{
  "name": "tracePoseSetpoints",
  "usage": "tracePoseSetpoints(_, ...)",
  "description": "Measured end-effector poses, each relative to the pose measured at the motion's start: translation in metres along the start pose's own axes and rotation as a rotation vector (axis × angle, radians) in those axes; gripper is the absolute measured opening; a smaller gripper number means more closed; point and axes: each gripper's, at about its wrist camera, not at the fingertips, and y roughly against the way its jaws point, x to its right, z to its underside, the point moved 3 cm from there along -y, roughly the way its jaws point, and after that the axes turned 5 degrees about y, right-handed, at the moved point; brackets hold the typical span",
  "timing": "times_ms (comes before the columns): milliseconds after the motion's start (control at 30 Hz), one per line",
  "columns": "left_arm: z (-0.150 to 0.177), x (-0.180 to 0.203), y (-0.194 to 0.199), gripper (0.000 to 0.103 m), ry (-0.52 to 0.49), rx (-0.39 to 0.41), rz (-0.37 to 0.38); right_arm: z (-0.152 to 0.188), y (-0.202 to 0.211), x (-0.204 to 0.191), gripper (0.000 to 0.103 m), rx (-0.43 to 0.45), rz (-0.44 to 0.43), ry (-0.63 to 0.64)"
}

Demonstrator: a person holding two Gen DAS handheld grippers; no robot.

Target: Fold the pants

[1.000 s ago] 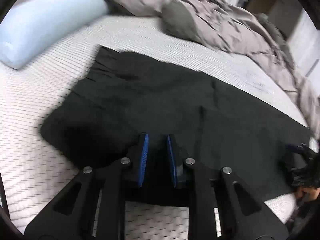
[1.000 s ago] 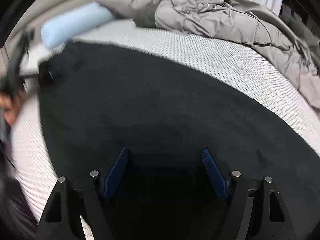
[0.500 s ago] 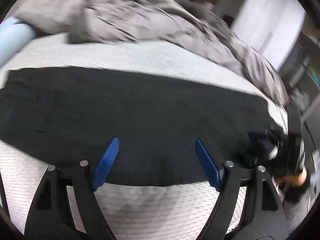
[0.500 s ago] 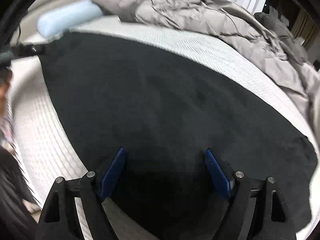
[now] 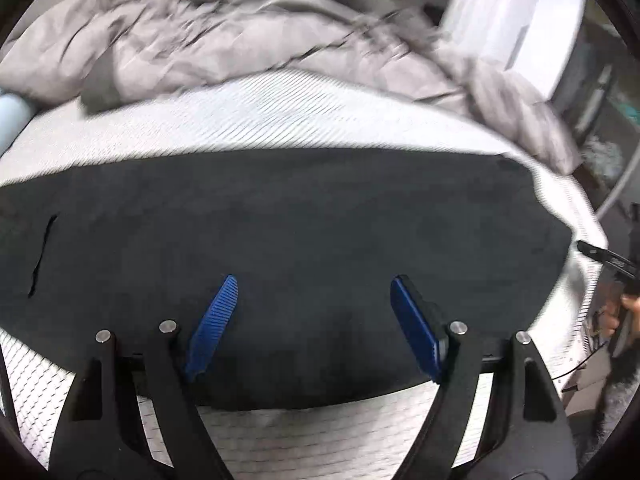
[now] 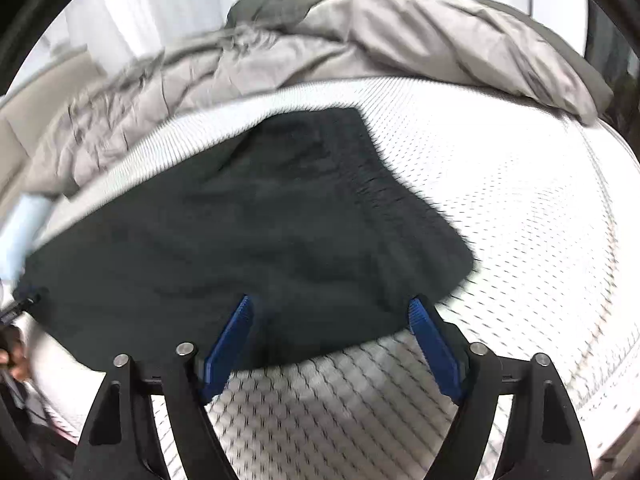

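One pants (image 5: 304,216), one duvet (image 5: 208,40), one mattress (image 6: 520,208), two tools.

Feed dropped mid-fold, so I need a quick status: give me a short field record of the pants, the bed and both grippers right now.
pants: black pants spread flat on the mattress, lengthwise across the view
bedding: grey duvet bunched behind the pants, not touching them
pillow: light blue pillow at far left edge
left gripper: left gripper open above the pants' near edge, nothing held
right gripper: right gripper jaws opening, over the pants' end, nothing gripped

Black pants (image 5: 304,220), seemingly folded flat
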Motion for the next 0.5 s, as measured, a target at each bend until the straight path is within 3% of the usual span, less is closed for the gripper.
tracePoseSetpoints(133,-0.004,0.041,-0.006,0.077,-0.035,0.019,0.104,0.004,-0.009,0.034,0.092,-0.009,-0.155,-0.261)
tracePoseSetpoints(200,-0.002,0.054,-0.019,0.077,-0.047,-0.007,0.104,0.005,-0.03,0.05,0.092,-0.008,-0.222,-0.387)
tracePoseSetpoints(267,0.0,0.062,-0.029,0.077,-0.039,-0.032,0.1,0.0,-0.041,0.061,0.089,0.053,-0.261,-0.46)
tracePoseSetpoints(300,0.002,0.064,-0.033,0.077,-0.034,-0.04,0.099,-0.007,-0.046,0.064,0.082,0.08,-0.257,-0.466)
tracePoseSetpoints(333,0.004,0.065,-0.037,0.077,-0.028,-0.048,0.098,-0.013,-0.048,0.062,0.05,0.09,-0.237,-0.458)
tracePoseSetpoints(367,0.005,0.067,-0.041,0.077,-0.027,-0.055,0.092,-0.016,-0.048,0.064,0.028,0.089,-0.224,-0.455)
tracePoseSetpoints(433,0.006,0.068,-0.047,0.077,-0.03,-0.059,0.08,-0.024,-0.031,0.056,0.016,0.143,-0.252,-0.429)
tracePoseSetpoints(500,0.006,0.067,-0.052,0.077,-0.037,-0.062,0.065,-0.029,-0.006,0.048,0.015,0.208,-0.237,-0.365)
